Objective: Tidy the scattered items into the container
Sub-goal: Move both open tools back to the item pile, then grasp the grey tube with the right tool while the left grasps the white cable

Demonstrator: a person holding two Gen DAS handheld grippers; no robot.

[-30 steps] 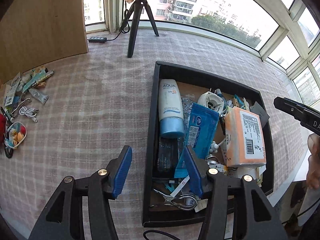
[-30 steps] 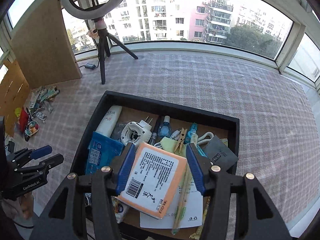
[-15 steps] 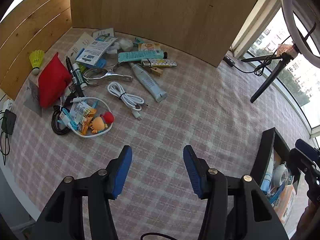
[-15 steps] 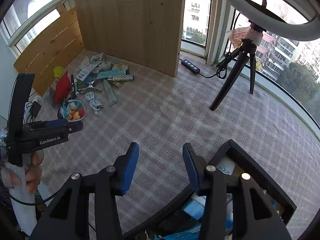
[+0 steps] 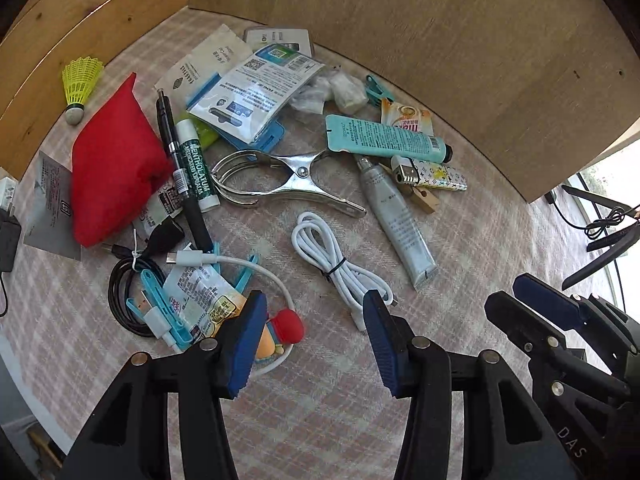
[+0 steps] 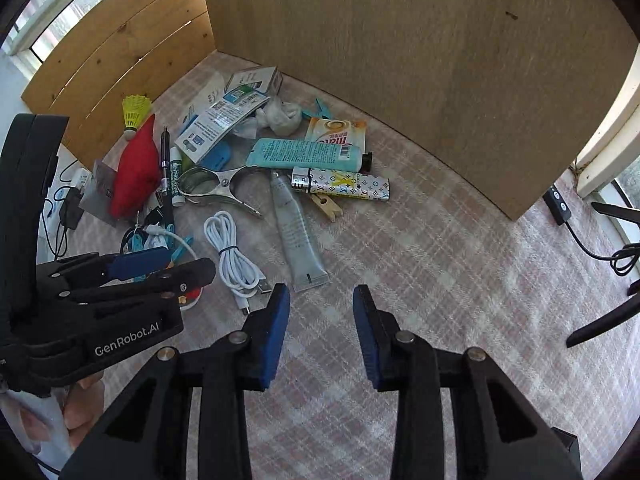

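Scattered items lie on the checked cloth by a wooden corner. A coiled white cable (image 5: 334,258) (image 6: 232,250), a grey tube (image 5: 394,216) (image 6: 298,234), a metal clamp (image 5: 280,182), a teal tube (image 5: 386,140) (image 6: 306,154), a patterned lighter (image 6: 342,186), a red pouch (image 5: 114,166) and a small toy (image 5: 280,330) are in the pile. My left gripper (image 5: 314,334) is open and empty, just short of the white cable and the toy. My right gripper (image 6: 318,316) is open and empty, just short of the grey tube's end. The container is out of view.
Wooden panels (image 6: 400,40) wall the pile at the back and left. A yellow shuttlecock (image 5: 78,84) lies in the corner. A black power strip (image 6: 558,204) and tripod legs (image 6: 608,312) stand at the right. A charger (image 5: 8,240) sits at the cloth's left edge.
Both grippers have swung away from the black tray and moved in close over the pile of scattered items. Both stay open and empty.
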